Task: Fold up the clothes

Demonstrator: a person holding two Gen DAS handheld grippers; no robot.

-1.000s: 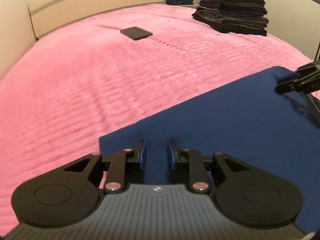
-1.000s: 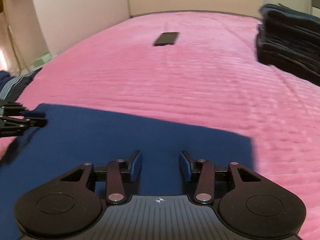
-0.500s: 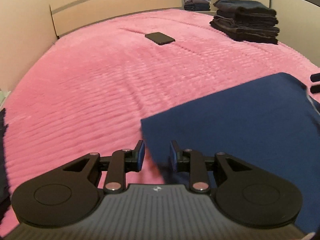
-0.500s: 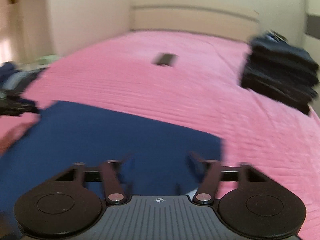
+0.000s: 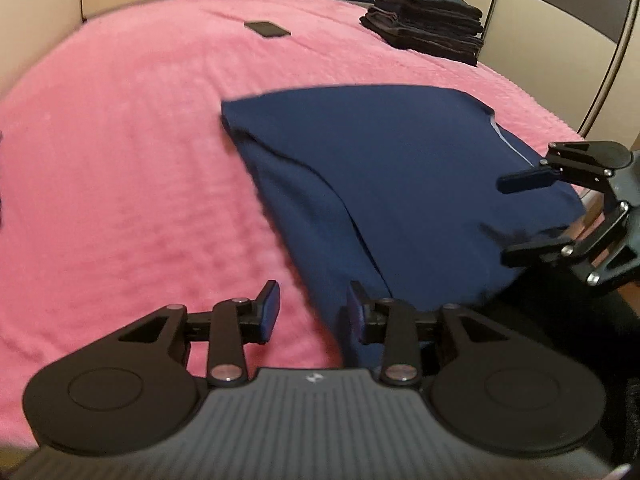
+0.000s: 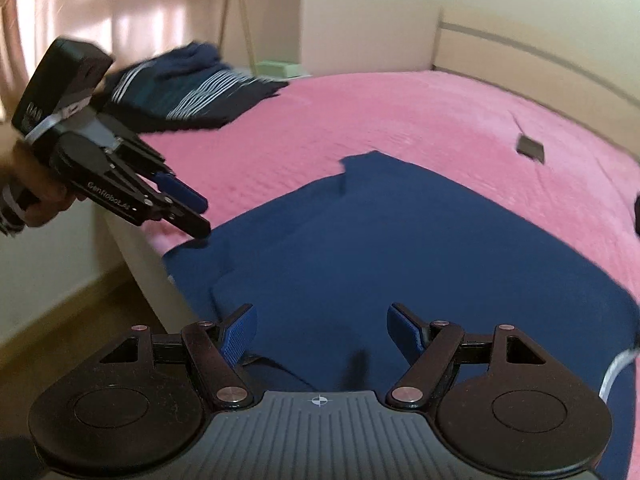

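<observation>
**Shirt half-folded at bed edge, both grippers off it**

Shirt (image 5: pixel 400 184) is lying flat on the pink bed (image 5: pixel 120 160), near corner hanging at the edge by the floor. It's looking folded at least once: a layered seam is running diagonally across it, and a pale collar edge is showing at one side. Long axis is running roughly across the two grippers, from one to the other.

Left gripper (image 5: pixel 312 312) is hovering at the shirt's near left edge. Its jaws are opening, with a clear gap; pink cover is showing between the fingers, and the right finger is sitting over the cloth edge. Not clamping anything. In the right wrist view the same gripper (image 6: pixel 196 216) is pointing down at the shirt's corner, tips just above or barely touching the cloth; can't tell which.

Right gripper (image 6: pixel 320 332) is sitting over the opposite end, fingers wide apart, cloth below and between them but nothing pinched. From the left view, that gripper (image 5: pixel 516 220) is rolled on its side by the bed's edge.

Judgement: next fold probably needs both near corners pinched. Each gripper is already nearest its own end, cloth lying forward of and under the fingers.

Further out: phone (image 5: pixel 267 29) mid-bed, folded stack (image 5: pixel 428 32) far side, striped pile (image 6: pixel 180 88) still unfolded.
</observation>
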